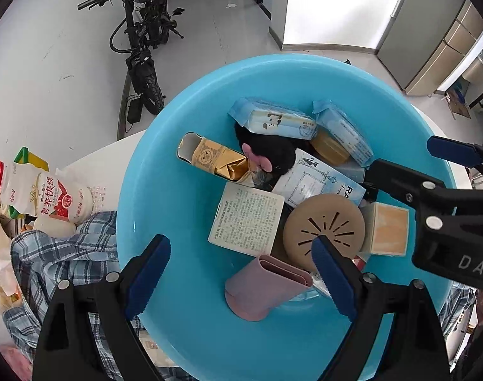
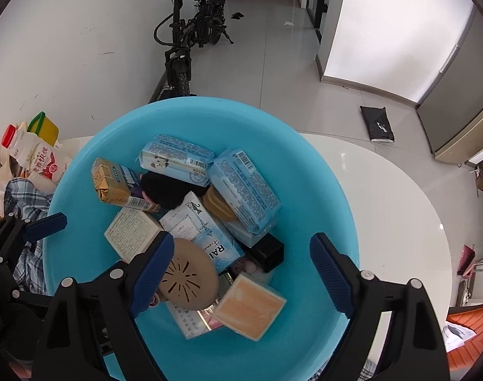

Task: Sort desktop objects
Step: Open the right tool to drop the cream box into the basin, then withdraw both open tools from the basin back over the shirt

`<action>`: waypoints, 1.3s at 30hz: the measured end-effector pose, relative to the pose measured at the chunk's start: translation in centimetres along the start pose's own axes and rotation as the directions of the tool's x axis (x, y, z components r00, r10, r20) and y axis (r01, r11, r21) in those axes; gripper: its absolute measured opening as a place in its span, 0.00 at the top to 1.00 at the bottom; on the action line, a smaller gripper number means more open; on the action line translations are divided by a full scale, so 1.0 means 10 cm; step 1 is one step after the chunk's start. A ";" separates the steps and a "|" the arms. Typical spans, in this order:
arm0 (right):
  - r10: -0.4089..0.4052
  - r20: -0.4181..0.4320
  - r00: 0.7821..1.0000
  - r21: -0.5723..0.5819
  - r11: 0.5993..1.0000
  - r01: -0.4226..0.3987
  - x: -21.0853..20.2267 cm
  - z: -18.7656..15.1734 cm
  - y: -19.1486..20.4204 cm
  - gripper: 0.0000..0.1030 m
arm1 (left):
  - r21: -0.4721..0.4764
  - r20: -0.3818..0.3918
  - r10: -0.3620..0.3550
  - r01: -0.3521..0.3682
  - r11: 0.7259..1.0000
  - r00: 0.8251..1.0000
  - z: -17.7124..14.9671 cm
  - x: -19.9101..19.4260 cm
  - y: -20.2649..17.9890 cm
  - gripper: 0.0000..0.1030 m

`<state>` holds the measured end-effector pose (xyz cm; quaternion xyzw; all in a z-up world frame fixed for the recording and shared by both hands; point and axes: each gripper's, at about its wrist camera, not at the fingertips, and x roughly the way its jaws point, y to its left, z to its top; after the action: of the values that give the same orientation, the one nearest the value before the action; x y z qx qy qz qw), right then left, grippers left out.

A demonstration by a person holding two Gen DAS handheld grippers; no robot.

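Above the blue basin of lying packets, left claw and right claw both spread, empty.

So the count: one blue plastic basin with everything piled in it. Inside I get two light-blue tissue packs, one gold-foil carton, one printed square box, one orange-faced square box, one white-and-blue "RAI" pouch, one tan round slotted disc, one small black cube, one black plush thing and one pink holder. Outside the basin: one milk-drink bottle, one plaid cloth, one e-bike.
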<state>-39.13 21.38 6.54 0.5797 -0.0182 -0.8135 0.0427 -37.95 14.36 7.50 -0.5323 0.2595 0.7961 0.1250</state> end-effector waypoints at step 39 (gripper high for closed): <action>0.102 0.226 0.969 -0.284 0.958 -0.035 -0.90 -1.15 0.33 0.16 | 0.133 0.328 -0.050 0.006 0.991 0.943 -1.46 -1.17 -0.01 0.10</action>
<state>-25.17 19.12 11.47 0.4653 0.0708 -0.8696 0.1493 -21.71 7.38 13.80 -0.3856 0.2786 0.8535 0.2126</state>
